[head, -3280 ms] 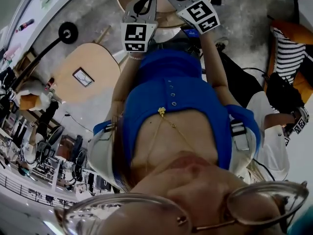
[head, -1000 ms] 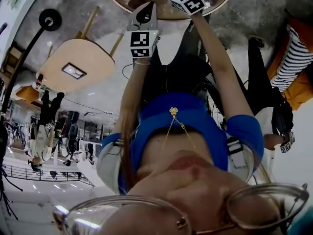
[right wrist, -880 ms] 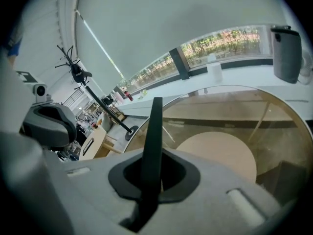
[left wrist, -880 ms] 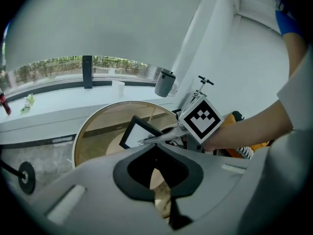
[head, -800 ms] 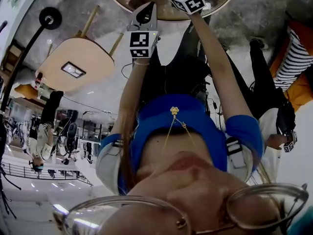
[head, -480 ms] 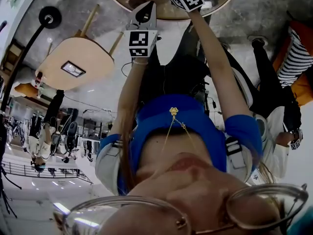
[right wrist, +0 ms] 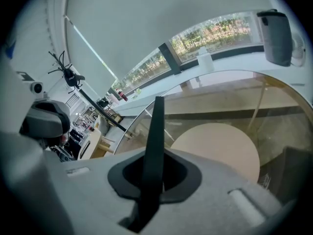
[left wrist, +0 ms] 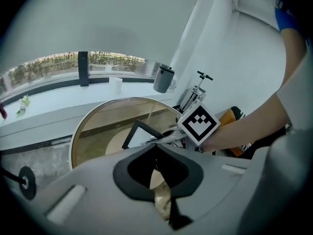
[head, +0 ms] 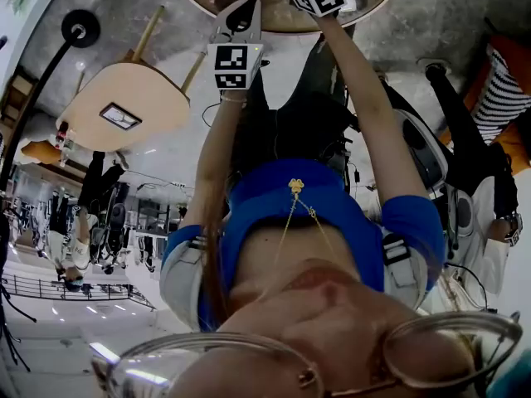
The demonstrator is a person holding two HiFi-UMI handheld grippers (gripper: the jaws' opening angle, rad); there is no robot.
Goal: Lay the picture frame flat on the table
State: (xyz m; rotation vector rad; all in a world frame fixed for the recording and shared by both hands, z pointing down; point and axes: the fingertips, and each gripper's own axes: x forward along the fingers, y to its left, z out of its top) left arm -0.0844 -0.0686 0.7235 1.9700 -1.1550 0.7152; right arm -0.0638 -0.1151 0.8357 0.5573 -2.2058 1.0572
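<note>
Lowering step, I judge. The right gripper [right wrist: 155, 180] is pinched tight on the thin black rectangular picture frame [left wrist: 142, 137], which is tilted at four o'clock on the round glass table [left wrist: 98, 112]. The left gripper [left wrist: 157, 173] is closed and empty. Next: ease the frame flat, then release.

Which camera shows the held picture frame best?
The left gripper view: the frame shows its black border and white face, with the right gripper on its edge. The right gripper view shows only a black edge. The head view misses it.
</note>
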